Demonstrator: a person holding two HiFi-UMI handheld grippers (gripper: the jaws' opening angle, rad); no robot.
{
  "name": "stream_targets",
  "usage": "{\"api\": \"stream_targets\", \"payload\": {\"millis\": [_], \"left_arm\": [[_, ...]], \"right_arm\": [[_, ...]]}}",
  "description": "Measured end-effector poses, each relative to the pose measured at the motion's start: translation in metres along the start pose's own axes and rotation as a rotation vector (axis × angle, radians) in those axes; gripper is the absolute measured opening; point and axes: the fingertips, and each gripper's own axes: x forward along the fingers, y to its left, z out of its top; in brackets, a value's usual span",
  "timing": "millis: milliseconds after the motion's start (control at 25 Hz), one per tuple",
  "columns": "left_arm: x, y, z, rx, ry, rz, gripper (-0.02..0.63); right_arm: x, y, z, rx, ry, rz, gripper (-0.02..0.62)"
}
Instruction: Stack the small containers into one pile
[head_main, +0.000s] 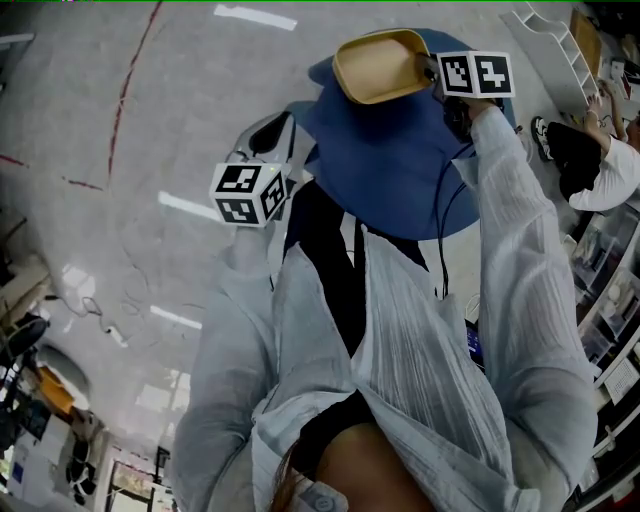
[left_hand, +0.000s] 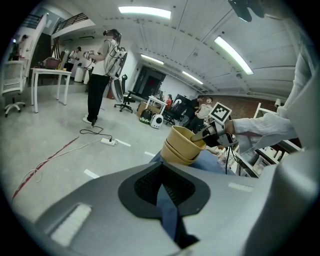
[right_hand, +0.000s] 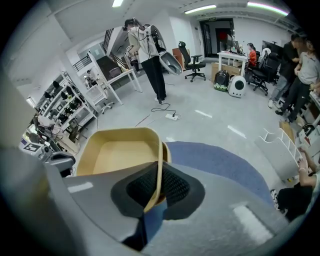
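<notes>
Sleeve (head_main: 520, 250), containers (head_main: 378, 66), blue table (head_main: 390, 180), grey floor (head_main: 150, 120)

The nested containers (left_hand: 183, 146) are at the far side of the round table (head_main: 400, 180), the top container (head_main: 378, 65) tilted in those below. The right gripper (head_main: 428, 68) is at their right (pinching that container's rim wall). The left gripper (left_hand: 161, 172) is at the table's near-left edge, well apart from them. A power strip (left_hand: 108, 141) lies on the floor (left_hand: 60, 130) beyond.
</notes>
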Motion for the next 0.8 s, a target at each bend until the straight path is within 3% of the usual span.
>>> {"api": "stream_targets", "payload": {"millis": [560, 640, 800], "left_arm": [[0.002, -0.003, -0.002, -0.019, -0.002, -0.001, 0.015], [0.004, -0.003, -0.002, -0.021, -0.002, -0.009, 0.015], [0.006, -0.006, -0.002, -0.017, 0.0, -0.019, 0.015]], "right_arm": [[0.003, -0.003, -0.001, -0.051, 0.021, -0.045, 0.014], [0.003, -0.003, 0.0, -0.061, 0.01, -0.057, 0.051], [0.002, 0.001, 0.002, -0.102, -0.018, -0.078, 0.189]]}}
